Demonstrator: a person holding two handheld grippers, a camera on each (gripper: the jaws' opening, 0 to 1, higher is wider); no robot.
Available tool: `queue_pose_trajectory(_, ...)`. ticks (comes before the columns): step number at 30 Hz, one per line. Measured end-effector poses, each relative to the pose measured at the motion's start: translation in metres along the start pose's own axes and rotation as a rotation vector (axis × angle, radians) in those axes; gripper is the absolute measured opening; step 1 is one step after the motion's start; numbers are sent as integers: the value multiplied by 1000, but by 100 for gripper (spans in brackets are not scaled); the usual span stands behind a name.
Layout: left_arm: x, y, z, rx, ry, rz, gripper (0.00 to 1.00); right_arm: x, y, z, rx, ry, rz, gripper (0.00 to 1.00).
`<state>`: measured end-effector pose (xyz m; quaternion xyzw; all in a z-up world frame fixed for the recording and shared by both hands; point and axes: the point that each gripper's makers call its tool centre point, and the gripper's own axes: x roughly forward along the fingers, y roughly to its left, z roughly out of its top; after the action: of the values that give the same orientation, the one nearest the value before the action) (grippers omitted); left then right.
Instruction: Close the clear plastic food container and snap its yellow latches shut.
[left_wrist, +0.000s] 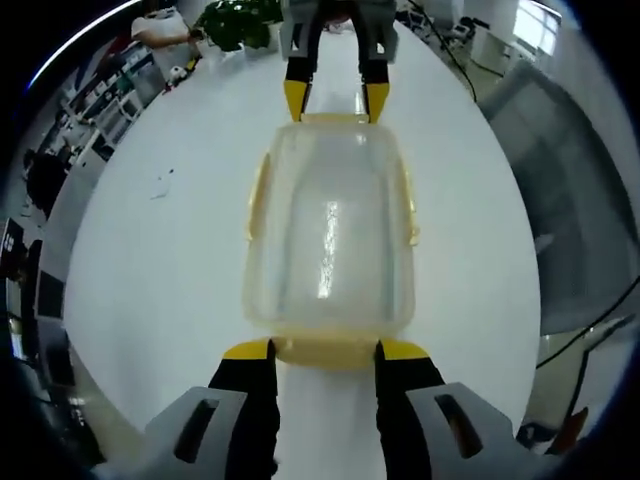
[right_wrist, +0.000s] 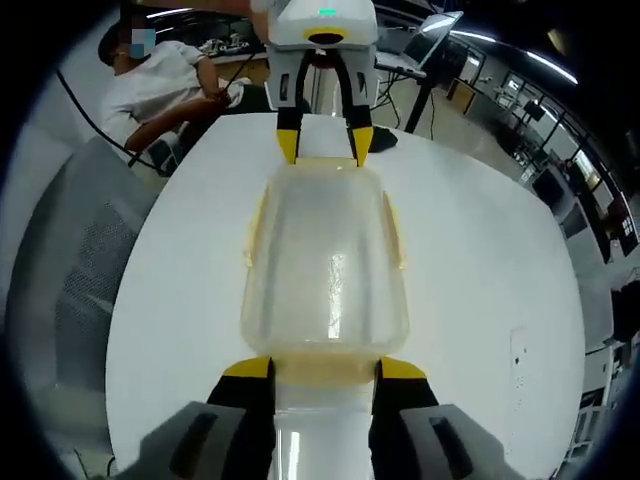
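Two claws meet a clear plastic food container (left_wrist: 330, 240) from opposite ends on the white desk (left_wrist: 150, 290), well in from its edges. The left claw (left_wrist: 325, 350) stands parted, its yellow tips flanking the yellow latch (left_wrist: 325, 350) at the near end, touching or just beside it. The right claw (right_wrist: 325, 368) is likewise spread around the latch (right_wrist: 325, 372) at its end. The lid sits on the container, side latches (left_wrist: 410, 205) showing. A person (right_wrist: 165, 85) sits beyond the desk's far edge.

A white table (left_wrist: 150, 260) beside a grey mesh chair (right_wrist: 70, 300), with a potted plant (left_wrist: 238, 20) and a seated person (right_wrist: 160, 90) beyond.
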<state>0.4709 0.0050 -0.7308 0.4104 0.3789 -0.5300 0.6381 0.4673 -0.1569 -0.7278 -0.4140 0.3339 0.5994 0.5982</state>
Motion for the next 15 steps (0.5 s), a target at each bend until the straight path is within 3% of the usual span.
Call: queue_pose_trajectory(15,5,1,46,22,0,20,35,-26,-1,-37,1,12,-14,34)
